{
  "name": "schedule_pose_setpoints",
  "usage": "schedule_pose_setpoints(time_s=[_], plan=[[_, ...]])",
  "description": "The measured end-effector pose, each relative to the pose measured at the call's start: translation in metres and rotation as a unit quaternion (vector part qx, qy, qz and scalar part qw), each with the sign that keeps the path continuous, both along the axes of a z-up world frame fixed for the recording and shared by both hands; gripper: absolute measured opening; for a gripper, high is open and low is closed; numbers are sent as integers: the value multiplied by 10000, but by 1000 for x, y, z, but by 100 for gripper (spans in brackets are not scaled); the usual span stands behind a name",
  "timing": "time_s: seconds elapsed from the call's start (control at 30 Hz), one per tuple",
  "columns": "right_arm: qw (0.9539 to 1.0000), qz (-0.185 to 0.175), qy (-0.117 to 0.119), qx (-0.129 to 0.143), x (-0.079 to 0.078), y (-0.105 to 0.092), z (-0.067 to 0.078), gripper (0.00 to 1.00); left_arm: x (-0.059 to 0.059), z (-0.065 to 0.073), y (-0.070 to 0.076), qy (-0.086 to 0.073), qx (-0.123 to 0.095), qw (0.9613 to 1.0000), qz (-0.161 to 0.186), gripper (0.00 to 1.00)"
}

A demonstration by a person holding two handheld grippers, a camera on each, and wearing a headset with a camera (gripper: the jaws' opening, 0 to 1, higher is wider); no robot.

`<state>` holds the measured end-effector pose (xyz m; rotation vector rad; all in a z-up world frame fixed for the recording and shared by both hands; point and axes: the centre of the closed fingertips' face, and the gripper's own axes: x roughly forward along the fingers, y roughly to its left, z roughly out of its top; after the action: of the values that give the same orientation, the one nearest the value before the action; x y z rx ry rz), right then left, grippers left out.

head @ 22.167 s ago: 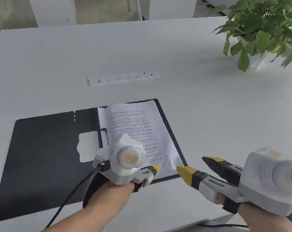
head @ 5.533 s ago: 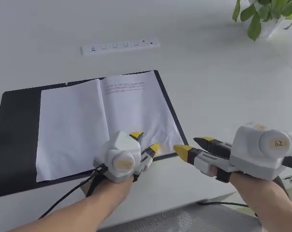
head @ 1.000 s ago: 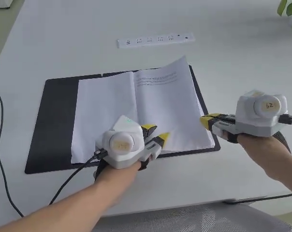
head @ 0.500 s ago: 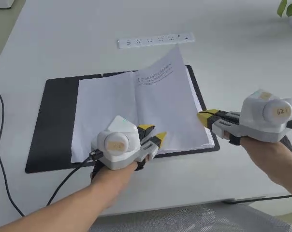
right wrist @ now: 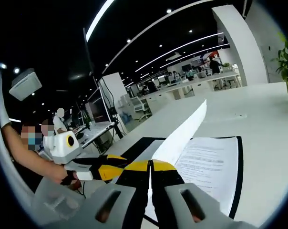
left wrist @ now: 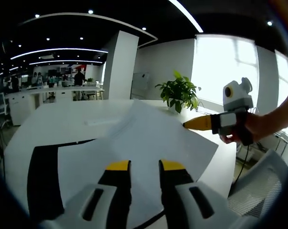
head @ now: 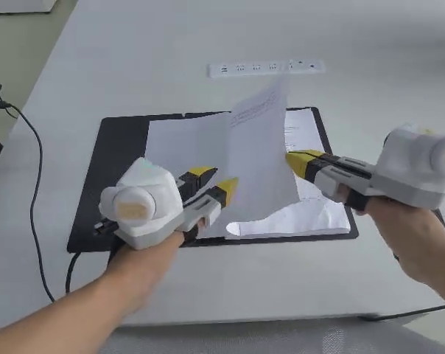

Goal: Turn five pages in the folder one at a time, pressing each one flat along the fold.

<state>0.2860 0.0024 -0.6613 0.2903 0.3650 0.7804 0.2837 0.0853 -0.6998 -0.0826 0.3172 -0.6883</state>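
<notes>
One page [head: 259,147] is lifting higher mid-turn, right gripper [head: 290,158] pinching its edge, left gripper [head: 219,177] waiting unclenched over the folder [head: 119,147].

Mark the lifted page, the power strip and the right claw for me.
lifted page [head: 258,158], head view, middle of the raised sheet.
power strip [head: 267,68], head view, middle of its top face.
right claw [head: 292,159], head view, between its yellow tips at the page edge.
</notes>
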Motion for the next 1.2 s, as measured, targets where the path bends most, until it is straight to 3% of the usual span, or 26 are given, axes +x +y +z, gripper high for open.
schedule_pose_setpoints(time_s=[0.13,0.27,0.63,0.87,1.2], plan=[[9996,166,-56,243,0,26,12,0,-6,5,29,-38,79,9999,139,22],[9987,374,-31,346,-1,55,14,0,-12,9,58,-80,143,9994,307,21],[9970,710,206,239,3,116,-8,0,-26,14,123,-76,243,9970,734,20],[9958,740,524,112,7,139,-35,0,-35,10,142,-20,272,9960,853,19],[9908,630,1197,-5,18,165,-79,0,-47,-9,152,180,383,9956,838,19]])
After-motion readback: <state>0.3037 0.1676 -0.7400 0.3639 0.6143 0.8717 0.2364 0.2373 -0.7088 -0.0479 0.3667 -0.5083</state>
